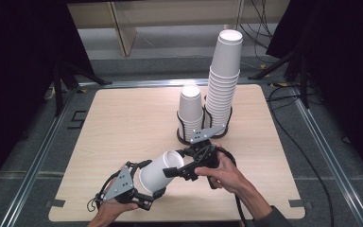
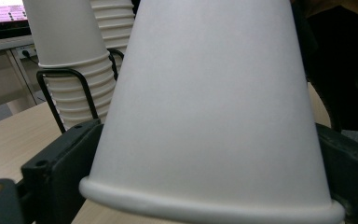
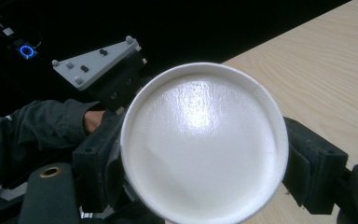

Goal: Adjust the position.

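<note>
A white paper cup [image 1: 159, 169] lies tilted above the tabletop [image 1: 123, 123], clamped between both grippers: the left gripper [image 1: 144, 187] at its rim end, the right gripper [image 1: 179, 168] at its base. The left gripper view shows two cup stacks [image 2: 81, 74] behind; the right gripper view shows the cup's round bottom.

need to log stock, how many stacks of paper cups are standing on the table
2. A tall stack stands at the far middle of the table, and a short stack sits just left of it. Each stands in a black wire holder. One loose cup is held between both grippers.
</note>
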